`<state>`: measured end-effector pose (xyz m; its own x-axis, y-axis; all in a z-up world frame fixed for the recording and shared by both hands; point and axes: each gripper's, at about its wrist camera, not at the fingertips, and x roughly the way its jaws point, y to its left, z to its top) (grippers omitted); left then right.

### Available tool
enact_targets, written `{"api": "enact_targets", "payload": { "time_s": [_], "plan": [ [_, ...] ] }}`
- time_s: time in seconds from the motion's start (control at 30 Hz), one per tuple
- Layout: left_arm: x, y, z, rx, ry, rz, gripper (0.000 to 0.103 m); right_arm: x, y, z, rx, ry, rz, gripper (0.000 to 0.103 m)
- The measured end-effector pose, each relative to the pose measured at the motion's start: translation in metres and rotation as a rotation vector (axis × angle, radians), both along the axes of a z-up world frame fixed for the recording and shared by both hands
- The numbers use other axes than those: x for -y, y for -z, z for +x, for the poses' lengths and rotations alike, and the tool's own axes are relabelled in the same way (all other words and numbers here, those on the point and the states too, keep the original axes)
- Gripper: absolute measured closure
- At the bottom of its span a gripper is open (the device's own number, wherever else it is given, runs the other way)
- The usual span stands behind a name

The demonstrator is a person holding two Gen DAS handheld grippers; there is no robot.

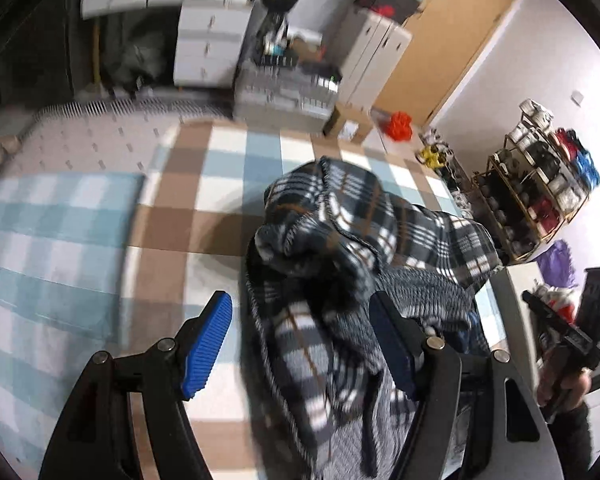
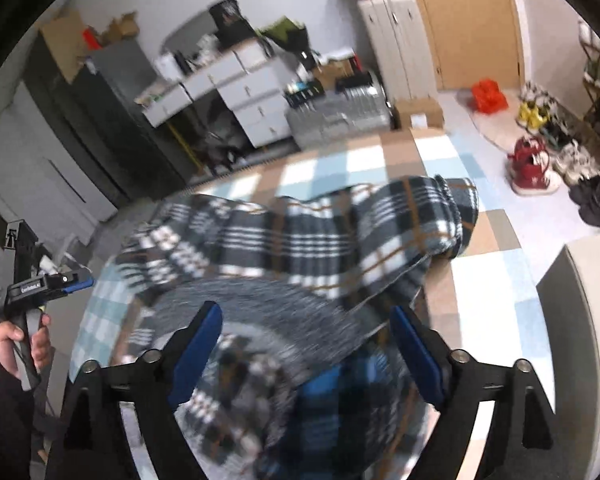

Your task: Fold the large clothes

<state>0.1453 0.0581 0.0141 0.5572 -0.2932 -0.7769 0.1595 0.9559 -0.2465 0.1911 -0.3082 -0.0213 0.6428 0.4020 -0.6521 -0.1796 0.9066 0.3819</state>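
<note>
A large dark plaid cloth [image 1: 364, 240], navy and white with thin orange lines, lies bunched in a heap over a checked floor mat [image 1: 228, 148]. My left gripper [image 1: 300, 344] hangs above its near edge. The right blue pad [image 1: 392, 348] is against the fabric and the left pad [image 1: 208, 344] stands free of it, so the jaws are open. In the right wrist view the same cloth [image 2: 320, 236] spreads wide, blurred near the camera. My right gripper [image 2: 306, 354] is open wide above it and neither pad presses on the fabric.
A hand holds the other gripper [image 1: 560, 332] at the right edge, and the left one [image 2: 40, 284] shows at the far left. White drawers [image 1: 212, 44], a grey case [image 1: 288, 96], a shoe rack [image 1: 540, 184], shoes [image 2: 532, 168] and a pale surface [image 2: 580, 320] surround the mat.
</note>
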Motion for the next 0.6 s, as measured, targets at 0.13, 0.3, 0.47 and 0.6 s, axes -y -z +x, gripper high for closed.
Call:
{"api": "enact_targets", "payload": {
  "time_s": [0.13,0.3,0.47,0.6],
  "plan": [
    [0.028,-0.022,-0.053,0.183,-0.079,0.149,0.025,-0.016,-0.019,-0.059,0.139,0.036,0.044,0.004],
    [0.059,-0.028,-0.105,0.35,-0.126,0.168,0.022,-0.03,-0.015,-0.118,0.312,0.123,0.061,0.0],
    [0.083,-0.022,-0.127,0.471,-0.19,0.218,0.021,-0.039,0.003,-0.143,0.391,0.168,0.009,0.0],
    [0.087,-0.009,-0.134,0.49,-0.179,0.223,0.011,-0.042,0.016,-0.146,0.38,0.138,-0.056,0.0]
  ]
}}
